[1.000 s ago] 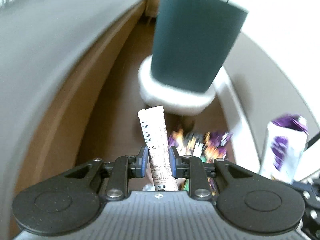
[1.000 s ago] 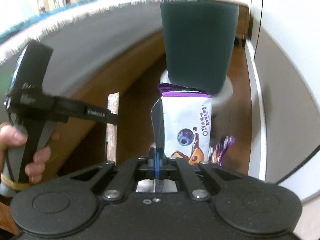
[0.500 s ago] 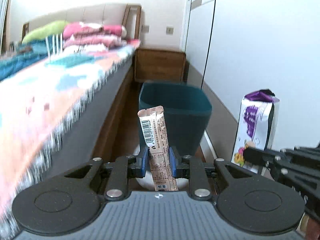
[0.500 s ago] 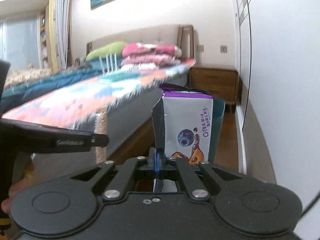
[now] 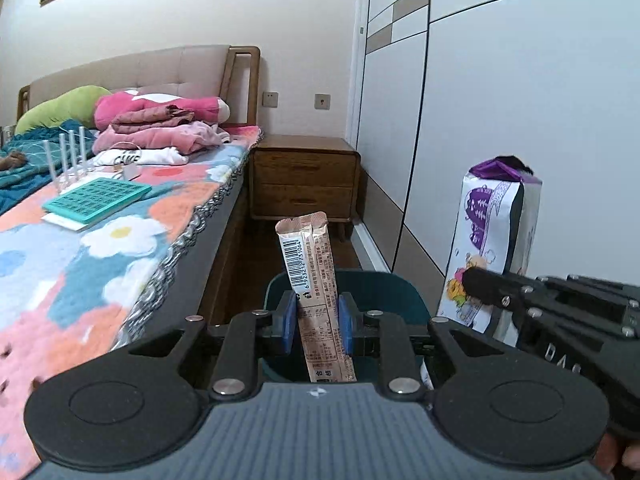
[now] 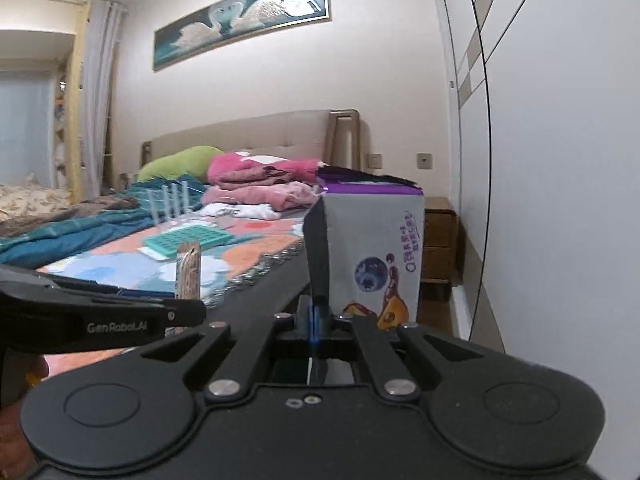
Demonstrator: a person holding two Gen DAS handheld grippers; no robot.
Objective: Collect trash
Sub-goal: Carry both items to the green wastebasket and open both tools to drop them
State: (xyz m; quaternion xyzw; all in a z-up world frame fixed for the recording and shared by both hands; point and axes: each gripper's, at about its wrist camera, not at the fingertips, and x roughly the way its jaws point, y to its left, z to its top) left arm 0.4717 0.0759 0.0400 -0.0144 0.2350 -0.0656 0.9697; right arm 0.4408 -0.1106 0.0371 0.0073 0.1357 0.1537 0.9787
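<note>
Bed (image 5: 100,240) at left, nightstand (image 5: 304,178) beside its headboard, wardrobe (image 5: 500,120) along the right, bin (image 5: 400,292) on the floor between bed and wardrobe.

From the left wrist I see only the far rim of the teal bin (image 5: 384,280); my own gripper body covers the rest of it, and its inside stays out of sight; the lower end of the stick wrapper (image 5: 316,280) also drops behind that body; the small print under its barcode is too fine for me to read; the snack bag (image 5: 496,240) loses its bottom corner behind the right gripper (image 5: 472,280); from the right wrist, the nightstand (image 6: 438,240) is mostly hidden by that bag; a hand (image 6: 24,412) shows only as a sliver at the left edge.
</note>
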